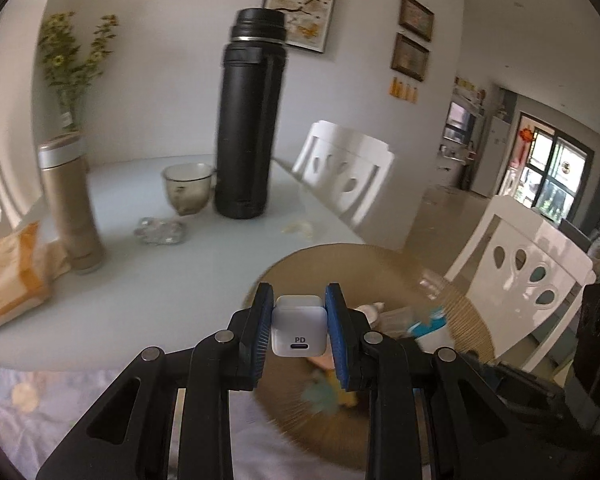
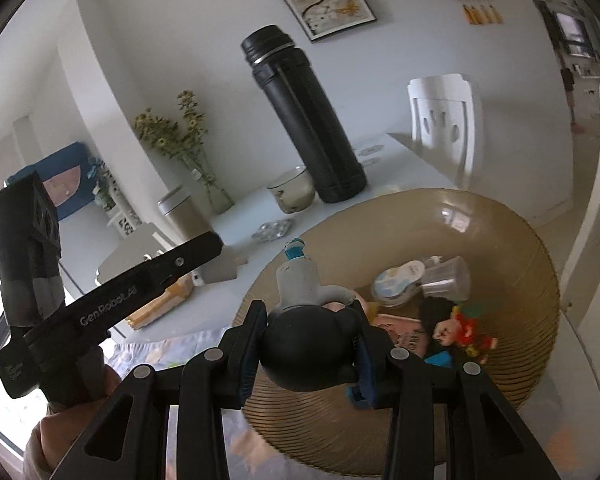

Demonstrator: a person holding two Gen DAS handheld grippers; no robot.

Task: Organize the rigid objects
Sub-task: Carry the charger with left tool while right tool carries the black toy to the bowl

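the left gripper (image 1: 299,330) is closed on a small white charger cube (image 1: 299,333) marked "pd", its blue pads pressing the cube's two sides, and it hangs over the near rim of a round amber ribbed plate (image 1: 300,264) on the worktop (image 1: 152,280). the right gripper (image 2: 311,346) is clamped on a toy figure (image 2: 310,354) with a rounded black base and a pale grey body topped in teal, held above the near edge of the same plate (image 2: 532,256). in the right wrist view the left gripper's black body (image 2: 112,304) crosses the frame at the left, with a hand (image 2: 44,436) under it. lying on the plate are a clear plastic cup (image 2: 448,278) on its side, a pale oval packet (image 2: 396,284) just beside it, a small red and orange toy (image 2: 466,330) and some flat pieces too blurred to name. beyond the plate stand a tall black flask (image 1: 250,120), upright, with a glass mug (image 1: 188,188) just beside it on the left, a clear glass dish (image 1: 162,232) nearer, and a slim beige flask (image 1: 74,204) with a silver cap further left. an orange and white packet (image 1: 8,276) lies at the worktop's left edge. behind are a vase of yellow flowers (image 1: 72,68), white chairs (image 1: 346,168) and framed pictures (image 1: 302,0) on the wall.
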